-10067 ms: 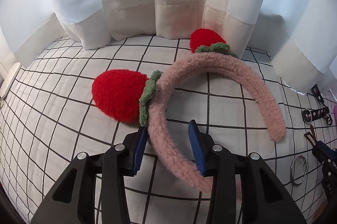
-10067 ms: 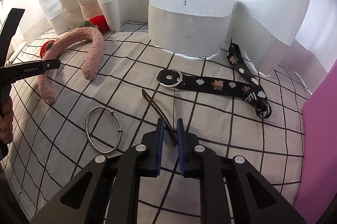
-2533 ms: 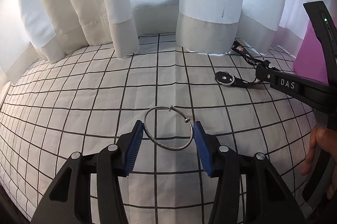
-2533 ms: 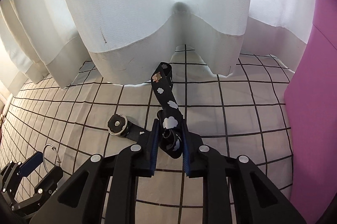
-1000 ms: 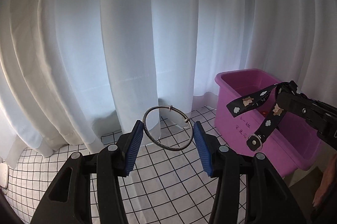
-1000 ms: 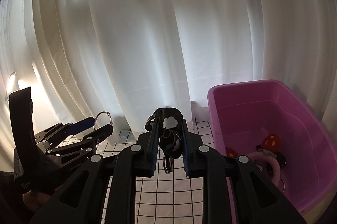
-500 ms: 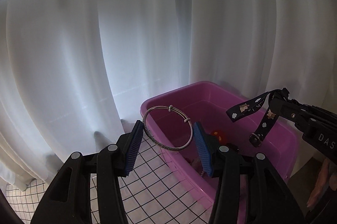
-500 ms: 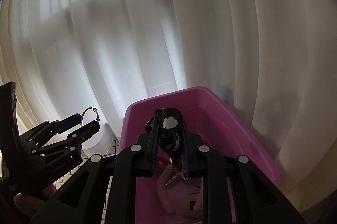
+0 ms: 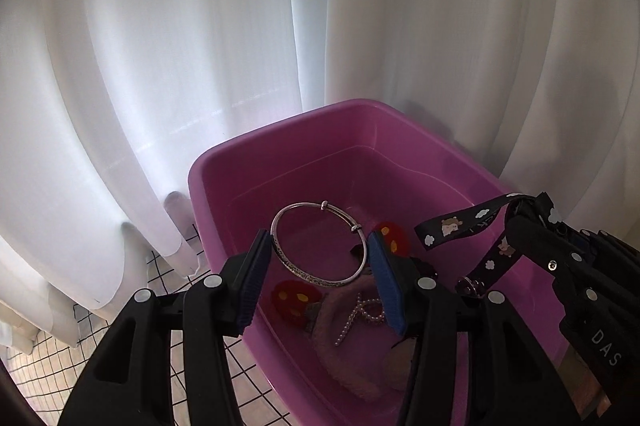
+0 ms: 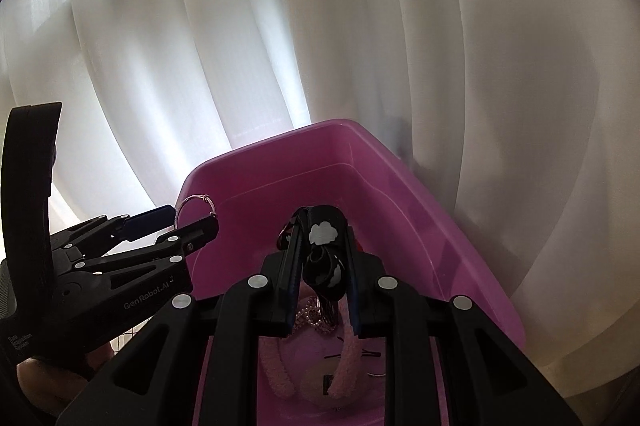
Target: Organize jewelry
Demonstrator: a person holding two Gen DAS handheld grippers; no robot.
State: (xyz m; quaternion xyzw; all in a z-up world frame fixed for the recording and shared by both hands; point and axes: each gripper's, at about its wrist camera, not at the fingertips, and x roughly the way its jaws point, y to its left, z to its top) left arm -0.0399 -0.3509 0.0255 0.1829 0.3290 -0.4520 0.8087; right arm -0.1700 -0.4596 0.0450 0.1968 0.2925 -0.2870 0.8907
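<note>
Now both loads hang directly over the pink bin (image 9: 280,141): left gripper (image 9: 320,266) jaws pinch the silver bangle (image 9: 318,244), right gripper (image 10: 322,266) jaws pinch the black strap (image 10: 324,254).

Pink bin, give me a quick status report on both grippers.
Left gripper shut on silver bangle, over pink bin. Right gripper shut on black strap, also over it. Nothing blocking the drop.

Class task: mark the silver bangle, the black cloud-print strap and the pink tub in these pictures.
silver bangle (image 9: 298,268), left wrist view, lower band.
black cloud-print strap (image 9: 460,226), left wrist view, its printed length.
pink tub (image 10: 416,185), right wrist view, right rim.
</note>
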